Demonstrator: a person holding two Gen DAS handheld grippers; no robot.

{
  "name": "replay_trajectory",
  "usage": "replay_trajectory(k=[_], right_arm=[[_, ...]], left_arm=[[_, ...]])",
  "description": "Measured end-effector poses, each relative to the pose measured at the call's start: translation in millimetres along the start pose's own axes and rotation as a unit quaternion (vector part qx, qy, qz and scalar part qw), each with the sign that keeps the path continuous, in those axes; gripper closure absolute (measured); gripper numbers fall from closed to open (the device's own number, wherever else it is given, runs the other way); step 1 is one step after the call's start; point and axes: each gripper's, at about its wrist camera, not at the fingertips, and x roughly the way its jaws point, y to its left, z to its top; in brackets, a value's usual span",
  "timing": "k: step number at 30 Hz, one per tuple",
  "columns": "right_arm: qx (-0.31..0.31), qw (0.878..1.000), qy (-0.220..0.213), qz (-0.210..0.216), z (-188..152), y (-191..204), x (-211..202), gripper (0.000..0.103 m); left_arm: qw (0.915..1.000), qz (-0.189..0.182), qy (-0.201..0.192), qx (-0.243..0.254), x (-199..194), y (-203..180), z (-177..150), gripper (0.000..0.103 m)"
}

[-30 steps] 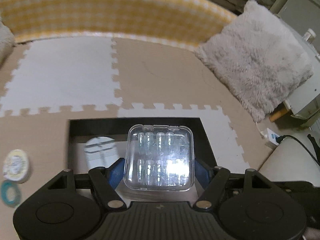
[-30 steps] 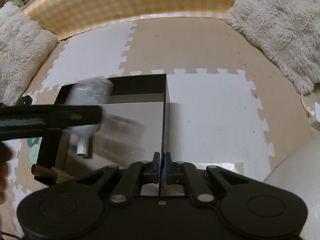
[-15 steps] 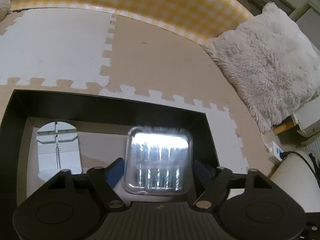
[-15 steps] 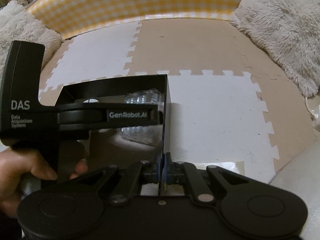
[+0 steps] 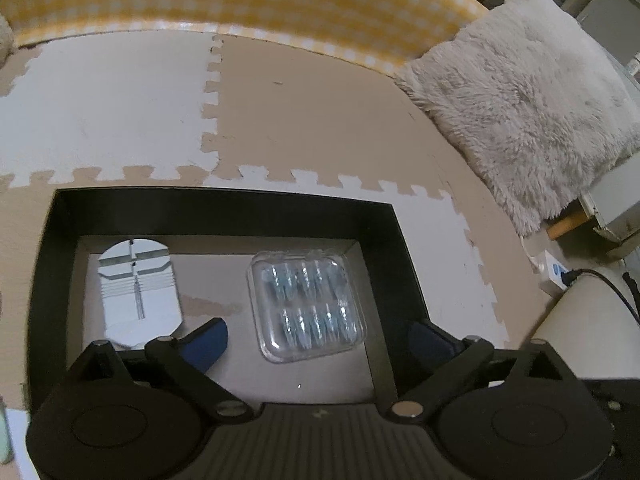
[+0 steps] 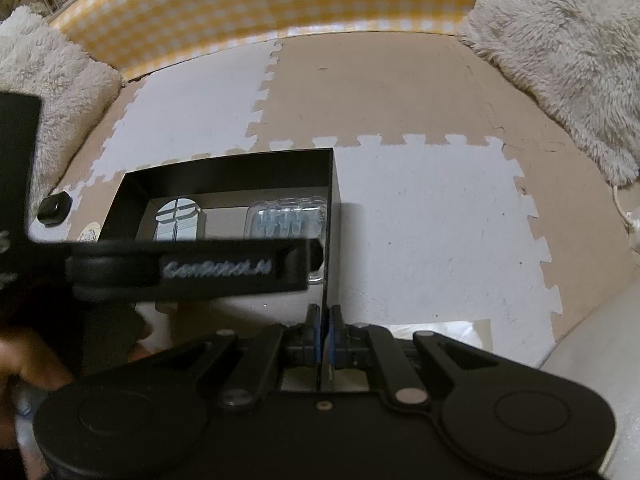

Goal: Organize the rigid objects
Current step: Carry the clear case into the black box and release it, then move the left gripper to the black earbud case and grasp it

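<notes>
I see the foam mat (image 5: 304,112) of white and tan puzzle tiles filling most of both views, with a yellow checked bolster (image 5: 240,4) along its far edge and a shaggy cushion (image 5: 524,92) at the right.

On the mat stands the black box (image 5: 224,208), open on top, its floor pale grey.

My left gripper (image 5: 316,338) hangs over the box with its blue fingers (image 5: 206,340) spread wide; the jaws have just been opening, and neither pad touches anything. The clear case (image 5: 306,306) lies flat on the box floor between and just ahead of those fingers, free of them, in the right half of the box near its right wall. Small bluish pieces show in two rows through its lid.

My right gripper (image 6: 323,338) is pinched tight on the box's right wall (image 6: 330,216), one pad on each side of the thin black panel.

In the left half of the box lies a white tool (image 5: 138,292) with a rounded top, apart from the case.

From the right wrist view I also see a hand (image 6: 24,356) at the lower left, blurred.
</notes>
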Motion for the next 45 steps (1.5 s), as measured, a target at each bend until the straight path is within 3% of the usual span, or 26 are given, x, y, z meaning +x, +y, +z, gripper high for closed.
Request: replay_trajectory(k=[25,36,45], right_arm=[[-0.006,1.0,-0.007,-0.006,-1,1,0,0.099],[-0.011,1.0,-0.007,-0.01,-1,2,0,0.099],[-0.015,1.0,-0.007,-0.013,-1,3,0,0.099]], left_arm=[[0.9953,0.055,-0.062,0.049,-116,20,-22,0.0],[0.9873,0.102,-0.117,0.035,-172,72,-27,0.0],[0.9785,0.152,-0.139,-0.006,-186,135,-21,0.0]])
